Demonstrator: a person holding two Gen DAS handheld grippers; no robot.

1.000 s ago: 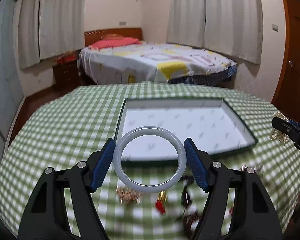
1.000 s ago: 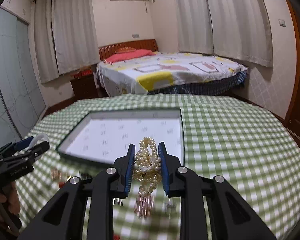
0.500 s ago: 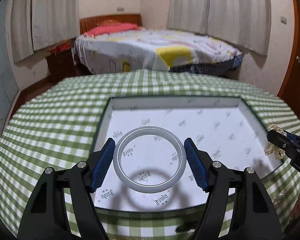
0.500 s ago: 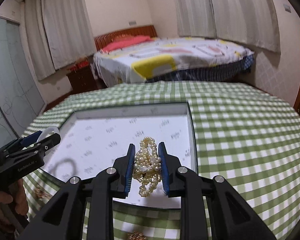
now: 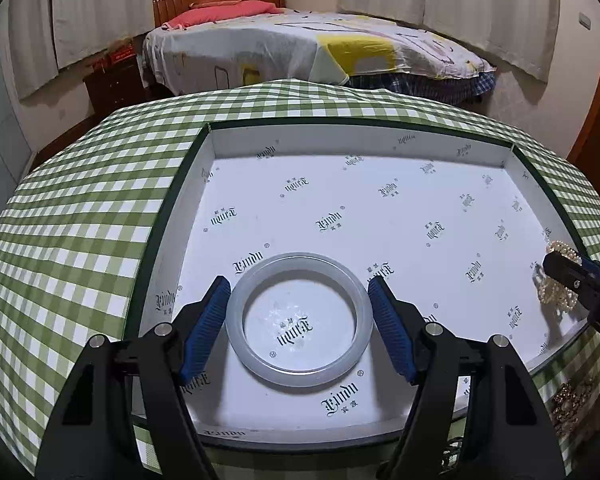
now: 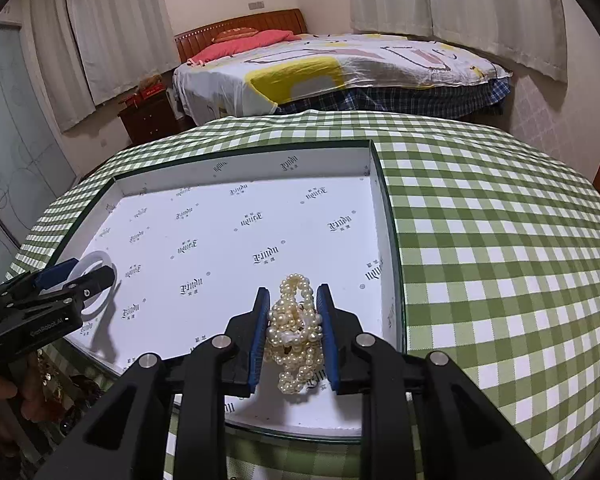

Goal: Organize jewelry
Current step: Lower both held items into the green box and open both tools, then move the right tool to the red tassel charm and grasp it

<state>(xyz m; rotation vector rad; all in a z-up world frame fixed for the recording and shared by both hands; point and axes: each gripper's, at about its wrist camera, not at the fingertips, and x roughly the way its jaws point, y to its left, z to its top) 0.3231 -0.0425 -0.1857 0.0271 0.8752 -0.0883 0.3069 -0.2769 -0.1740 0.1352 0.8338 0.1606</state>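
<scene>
Holding one piece in each gripper, we hover both over the open, paper-lined box (image 5: 508,148) on the green checked tablecloth (image 5: 80,220); the left gripper (image 5: 298,318) clasps a pale translucent bangle (image 5: 298,376) across its width, one blue pad (image 5: 206,326) on either side of the ring, which lies flat between the jaws with the box floor showing through its middle; whether it touches the paper yet, we cannot tell. The right gripper (image 6: 294,326) is clenched on a bunched pearl bracelet (image 6: 296,328), loops rising ahead of the jaws and a tail hanging below them, above the near right corner of the box.

We judge the bangle stiff, smooth and breakable; it looks slippery against the pads, so a hold on opposite outer edges suits it, and it wants setting down gently, not dropping. The pearls look soft and limp as a bundle, light, and likely to sag or snag; gripping the thick middle of the bunch keeps the strands together. More jewelry (image 5: 572,400) lies loose on the cloth behind the jaws, beside the box's near edge.
</scene>
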